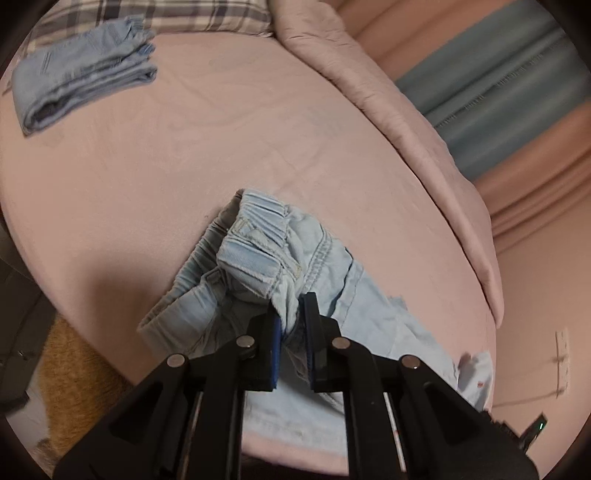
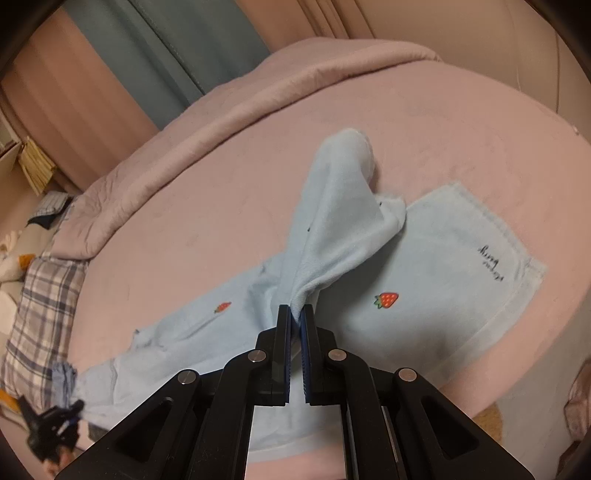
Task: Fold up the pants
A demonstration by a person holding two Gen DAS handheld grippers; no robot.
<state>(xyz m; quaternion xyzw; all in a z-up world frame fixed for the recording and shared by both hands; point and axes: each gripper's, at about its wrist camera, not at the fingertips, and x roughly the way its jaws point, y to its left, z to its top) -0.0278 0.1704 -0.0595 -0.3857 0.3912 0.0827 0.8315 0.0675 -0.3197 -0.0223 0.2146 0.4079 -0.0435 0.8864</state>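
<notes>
The pants [image 2: 332, 258] lie spread on the bed [image 1: 221, 147] along its near edge. A folded pair of jeans [image 1: 81, 74] sits well apart at the far corner, touching the plaid pillow [image 1: 166, 14] there. A rolled comforter [image 1: 406, 129] runs along the far edge.

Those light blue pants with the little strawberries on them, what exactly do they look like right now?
The light blue cotton-looking pants lie half spread on the pink bed sheet. Red strawberries and dark script decorate the flat leg. The other leg is lifted in a twisted ridge, pinched by the right gripper. The elastic, gathered waistband is bunched up, with a fold clamped in the left gripper.
</notes>
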